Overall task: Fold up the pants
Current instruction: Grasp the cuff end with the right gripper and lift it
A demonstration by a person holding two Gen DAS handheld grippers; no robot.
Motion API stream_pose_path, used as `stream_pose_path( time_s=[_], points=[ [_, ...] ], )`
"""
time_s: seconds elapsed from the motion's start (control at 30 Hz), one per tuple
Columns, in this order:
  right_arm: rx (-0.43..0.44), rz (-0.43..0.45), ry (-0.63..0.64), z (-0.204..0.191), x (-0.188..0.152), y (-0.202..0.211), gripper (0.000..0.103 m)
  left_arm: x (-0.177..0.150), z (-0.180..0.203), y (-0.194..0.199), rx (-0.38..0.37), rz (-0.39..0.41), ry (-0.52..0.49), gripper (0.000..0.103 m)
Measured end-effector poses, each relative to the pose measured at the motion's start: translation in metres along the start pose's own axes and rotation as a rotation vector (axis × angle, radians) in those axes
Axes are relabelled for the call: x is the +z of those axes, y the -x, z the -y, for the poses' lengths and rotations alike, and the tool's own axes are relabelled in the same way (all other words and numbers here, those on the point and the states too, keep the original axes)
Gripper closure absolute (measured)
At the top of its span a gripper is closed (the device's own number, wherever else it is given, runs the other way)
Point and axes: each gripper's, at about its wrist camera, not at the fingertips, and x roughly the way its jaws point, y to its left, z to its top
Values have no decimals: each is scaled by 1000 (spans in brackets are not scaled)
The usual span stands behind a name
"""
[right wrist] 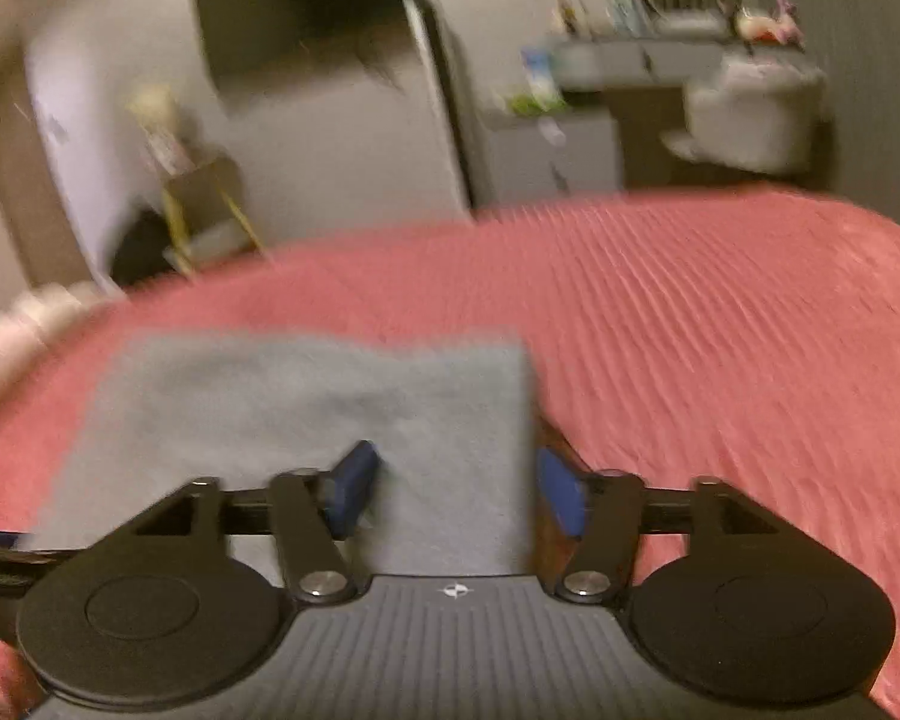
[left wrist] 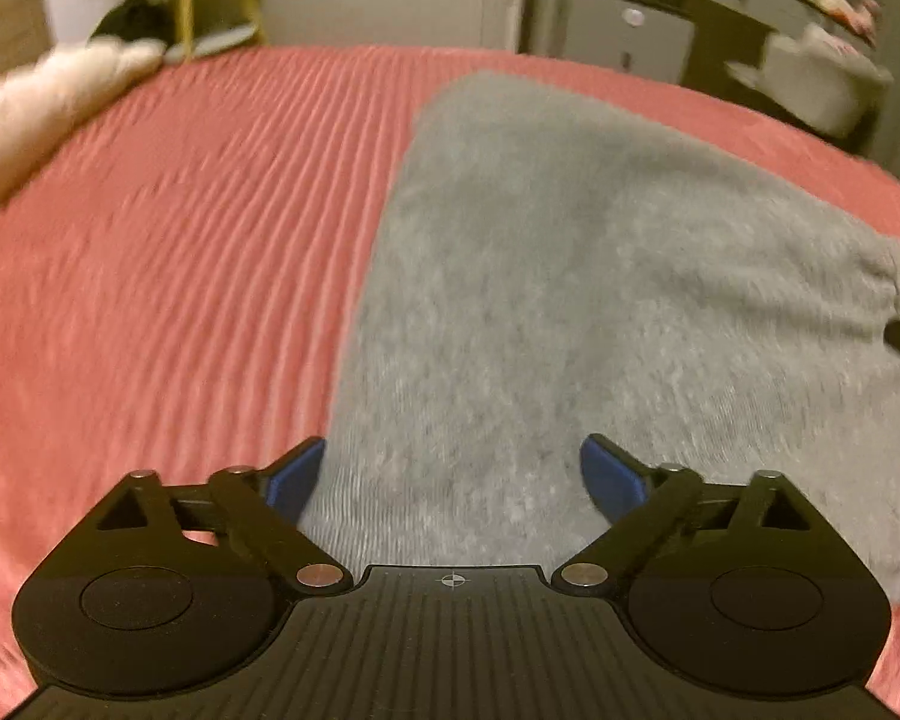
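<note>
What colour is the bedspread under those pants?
Pinkish red with a ribbed texture; the bedspread shows best in the left wrist view.

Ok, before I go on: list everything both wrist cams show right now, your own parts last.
pants: one, grey, lying flat on the bed, folded with a straight far edge in the right view
bedspread: one, pink-red, ribbed, under the pants
fluffy blanket: one, white, at the bed's far left edge
stool: one, yellow-legged, beyond the bed
cabinets: grey, against the far wall, clutter on top
left claw: blue pads, open over the pants
right claw: blue pads, open, straddling the pants' right edge
</note>
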Motion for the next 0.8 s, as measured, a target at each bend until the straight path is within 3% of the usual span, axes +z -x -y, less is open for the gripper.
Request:
stream_pose_path(
  time_s=[0.07, 0.2, 0.27, 0.37, 0.6, 0.67, 0.8],
  points=[
    [74, -38, -116, 17, 3, -2, 27, 6, -10, 3, -47, -27, 65, 7],
    [249, -217, -291, 56, 0, -15, 9, 23, -41, 7, -191, -74, 185, 10],
    [308, -228, -354, 71, -1, -20, 4, 31, -55, 4, -269, -101, 212, 10],
    [351, -230, -423, 76, 0, -29, 4, 41, -60, -16, -334, -166, 192, 10],
    [417, -218, -408, 66, 3, -35, 4, 61, -29, -41, -337, -173, 46, 6],
    [429, -208, -403, 65, 4, -35, 7, 68, -30, -47, -356, -167, 68, 6],
    [424, -215, -404, 65, 2, -44, 23, 73, -45, -59, -446, -159, 193, 7]
  ],
)
